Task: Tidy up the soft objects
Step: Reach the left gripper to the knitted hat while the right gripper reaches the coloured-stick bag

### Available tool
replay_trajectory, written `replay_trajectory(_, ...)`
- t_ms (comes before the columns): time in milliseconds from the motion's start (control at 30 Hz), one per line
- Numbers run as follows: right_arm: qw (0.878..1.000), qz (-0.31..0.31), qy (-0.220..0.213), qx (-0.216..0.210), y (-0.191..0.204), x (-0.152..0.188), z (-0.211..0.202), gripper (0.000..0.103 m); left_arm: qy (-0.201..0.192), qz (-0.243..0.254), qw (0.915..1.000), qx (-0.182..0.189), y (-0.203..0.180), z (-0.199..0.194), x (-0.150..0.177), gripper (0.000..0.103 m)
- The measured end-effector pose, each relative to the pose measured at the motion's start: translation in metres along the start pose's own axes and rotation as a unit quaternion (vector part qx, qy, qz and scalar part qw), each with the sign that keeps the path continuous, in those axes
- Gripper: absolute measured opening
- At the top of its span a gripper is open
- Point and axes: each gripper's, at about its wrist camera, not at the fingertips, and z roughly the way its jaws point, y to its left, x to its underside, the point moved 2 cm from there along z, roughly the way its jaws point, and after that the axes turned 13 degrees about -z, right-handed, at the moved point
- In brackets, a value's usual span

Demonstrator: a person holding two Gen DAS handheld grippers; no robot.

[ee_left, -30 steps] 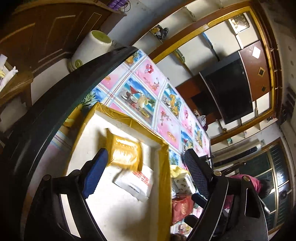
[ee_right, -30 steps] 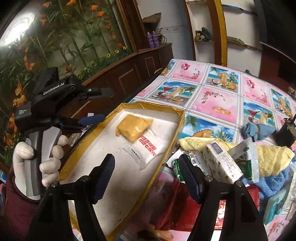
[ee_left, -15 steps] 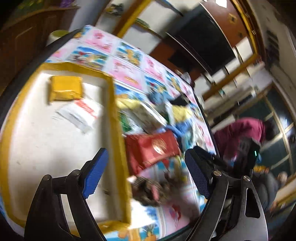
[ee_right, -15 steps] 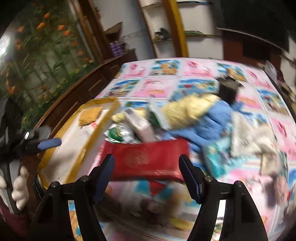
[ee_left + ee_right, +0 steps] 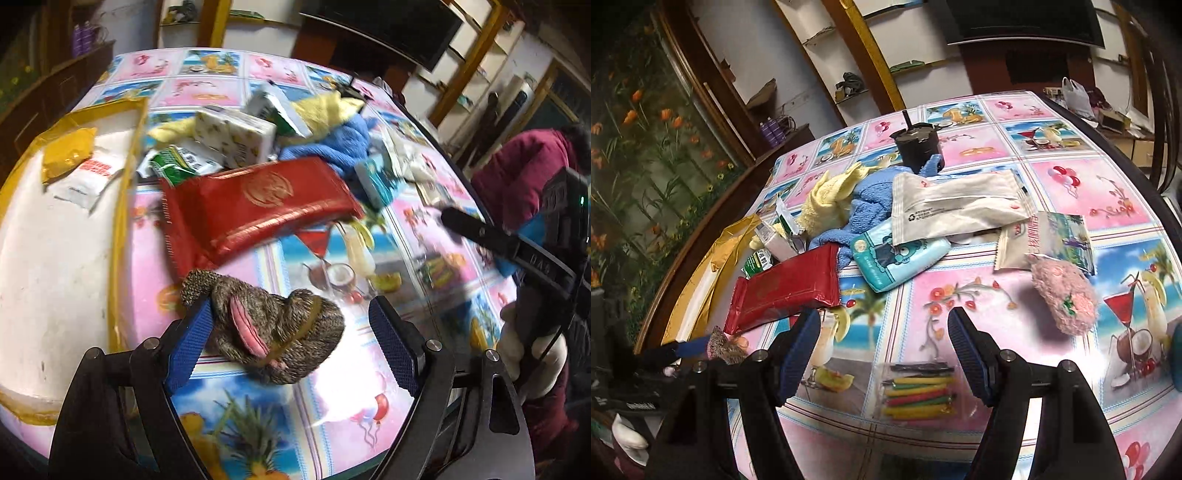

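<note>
A brown knitted piece with a pink lining (image 5: 273, 332) lies on the flowered tablecloth between the fingers of my left gripper (image 5: 291, 347), which stands open; its left pad is right beside the knit, the right pad well clear. My right gripper (image 5: 884, 350) is open above bare tablecloth, nothing between its pads. A clear bag of coloured sticks (image 5: 916, 391) lies just below it, and a pink fluffy piece (image 5: 1063, 299) to its right. Behind lies a pile: a red pack (image 5: 255, 210), blue towel (image 5: 864, 214), yellow towel (image 5: 827, 199), light-blue pack (image 5: 897, 258) and white pack (image 5: 960, 206).
A white tray with a yellow rim (image 5: 118, 221) sits at the left, holding a yellow pack (image 5: 66, 155) and a white sachet (image 5: 88, 177). A black cup (image 5: 916, 147) stands behind the pile. The table's dark edge runs close in front. A person in dark red (image 5: 517, 177) is at the right.
Both grippers swung away from the tray toward the pile and sank a little. The left one now straddles the brown knitted piece; the right one hangs over the front of the table.
</note>
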Motion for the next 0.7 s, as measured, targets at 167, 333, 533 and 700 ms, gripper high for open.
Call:
replay_trajectory(167, 1.0, 0.008, -0.011, -0.005, -0.015, 0.003, -0.008, 0.072, -0.006, 0.016, 0.996, 0.088, -0.019, -0.022, 0.007, 0.085)
replay_trajectory(333, 1.0, 0.018, -0.013, -0.002, -0.028, 0.006, -0.016, 0.072, -0.004, -0.001, 0.998, 0.063, -0.013, -0.018, 0.009, 0.085)
replay_trajectory(533, 1.0, 0.004, 0.019, -0.002, -0.03, 0.021, -0.015, 0.072, -0.005, 0.011, 0.9989, 0.045, -0.016, -0.008, 0.018, 0.085)
replay_trajectory(700, 0.998, -0.027, 0.054, 0.0, -0.016, 0.03, -0.005, 0.072, 0.009, 0.019, 0.9993, 0.031, -0.022, 0.009, 0.022, 0.085)
